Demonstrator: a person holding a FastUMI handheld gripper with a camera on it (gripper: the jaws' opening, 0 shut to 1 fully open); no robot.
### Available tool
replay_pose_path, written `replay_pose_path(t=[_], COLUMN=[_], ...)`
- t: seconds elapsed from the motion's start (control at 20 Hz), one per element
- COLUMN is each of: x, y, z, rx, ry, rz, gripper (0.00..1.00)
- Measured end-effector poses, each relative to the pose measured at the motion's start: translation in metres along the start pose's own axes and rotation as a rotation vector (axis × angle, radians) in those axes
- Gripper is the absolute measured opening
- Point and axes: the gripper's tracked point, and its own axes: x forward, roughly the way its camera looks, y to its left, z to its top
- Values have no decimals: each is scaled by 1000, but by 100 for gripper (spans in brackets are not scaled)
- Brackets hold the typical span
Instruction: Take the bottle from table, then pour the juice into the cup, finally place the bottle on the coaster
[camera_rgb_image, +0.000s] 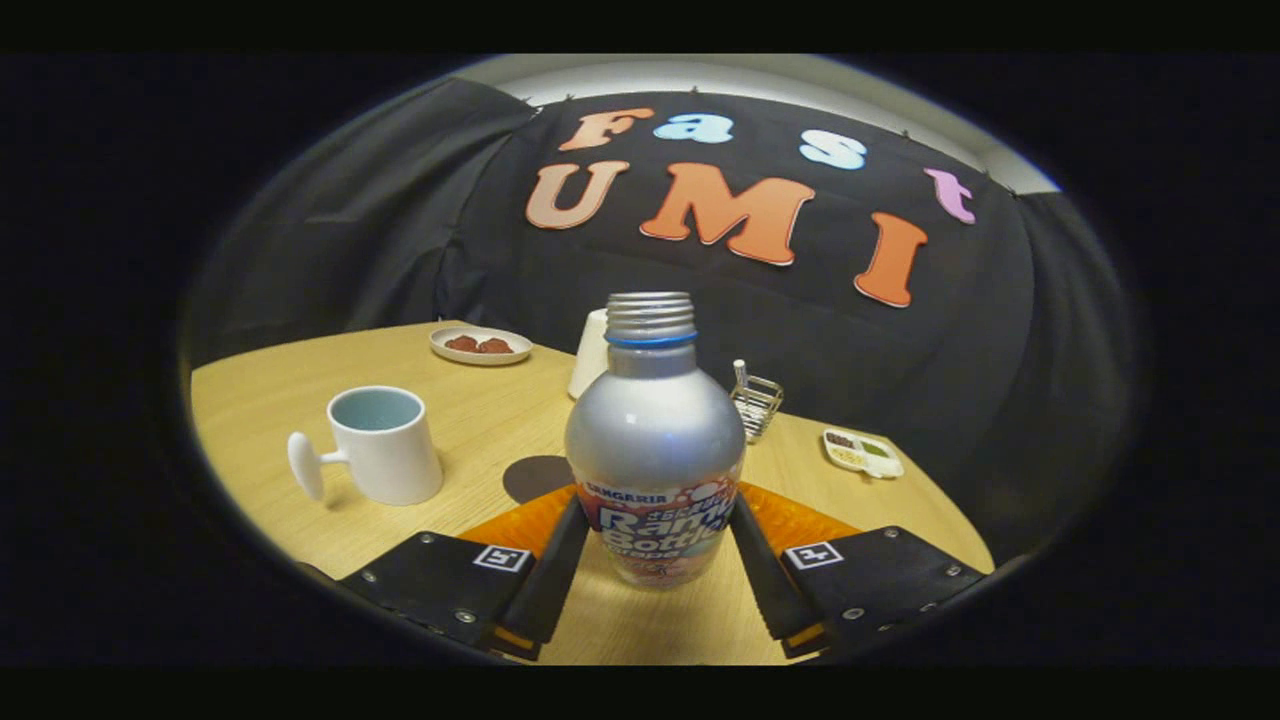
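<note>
A silver bottle (655, 430) with an open threaded neck, a blue ring and a printed label stands upright between my fingers. My gripper (656, 512) is shut on it, both black fingers pressing the label low on its sides. Just behind the bottle's base lies a flat orange coaster (800, 520), partly hidden by the bottle and fingers. A dark round patch (532, 478) sits on the table at the coaster's far left edge. A white cup (385, 445) with a pale blue inside and a knob-like handle stands on the wooden table (270, 420), ahead and to the left of the fingers.
Beyond the bottle are a white paper cup (590, 355) and a small wire holder (755, 402). A plate with reddish-brown food (480, 345) sits at the far side. A small divided dish (862, 452) lies near the table's right edge.
</note>
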Motion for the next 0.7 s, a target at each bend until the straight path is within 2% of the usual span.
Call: replay_pose_path(t=[0.3,0.7], x=[5,15], y=[7,7], z=[8,26], rx=[-212,-550], ry=[26,-2], rz=[-28,-121], gripper=[77,77])
